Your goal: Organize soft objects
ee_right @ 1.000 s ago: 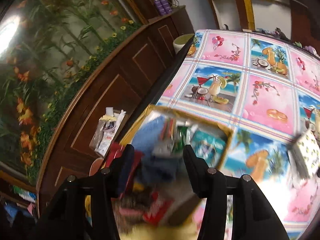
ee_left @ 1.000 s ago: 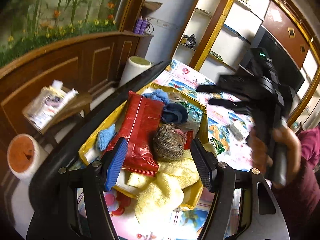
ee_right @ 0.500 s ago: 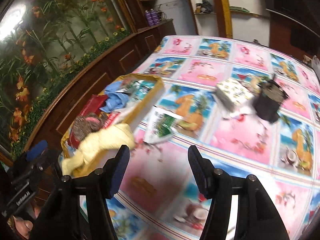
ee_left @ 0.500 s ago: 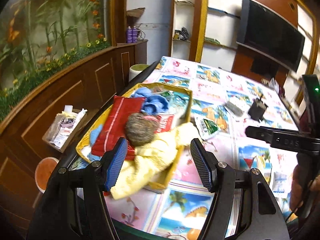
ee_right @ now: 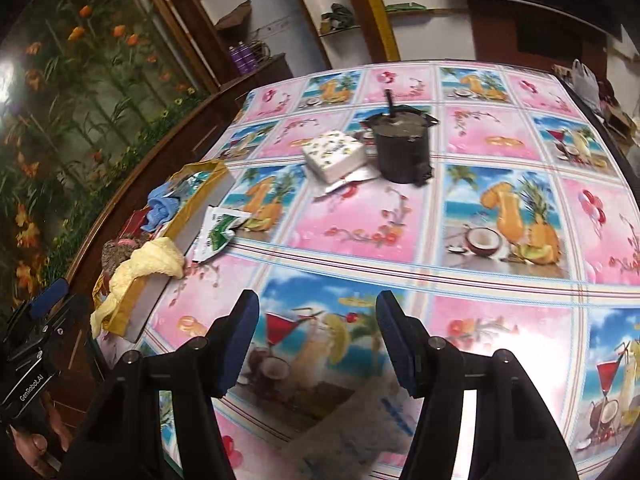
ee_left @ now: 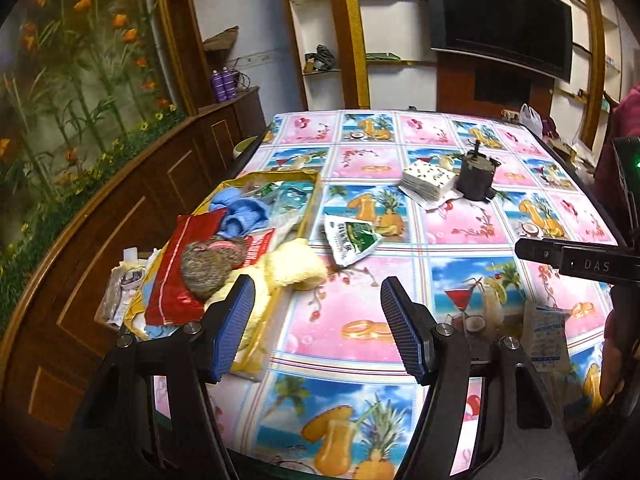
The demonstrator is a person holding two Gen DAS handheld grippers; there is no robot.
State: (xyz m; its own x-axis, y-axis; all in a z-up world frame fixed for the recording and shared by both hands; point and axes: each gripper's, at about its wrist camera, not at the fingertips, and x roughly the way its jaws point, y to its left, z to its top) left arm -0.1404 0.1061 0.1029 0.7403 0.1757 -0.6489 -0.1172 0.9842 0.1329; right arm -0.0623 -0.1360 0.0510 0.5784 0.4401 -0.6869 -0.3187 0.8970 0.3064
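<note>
A yellow cloth (ee_left: 296, 268) droops over the rim of a gold box (ee_left: 310, 204) at the left edge of the tabletop (ee_left: 352, 304), touching a brown knitted ball (ee_left: 212, 264), a red packet (ee_left: 176, 276) and blue knitwear (ee_left: 244, 216) piled inside. A green-and-white sachet (ee_left: 350, 240) lies just beside the box. The left hand-held gripper (ee_left: 316, 328) hangs over bare tabletop, jaws apart and empty. The right hand-held gripper (ee_right: 316, 344), its jaws having just been opening, holds nothing above a blurred white packet (ee_right: 360, 428).
</note>
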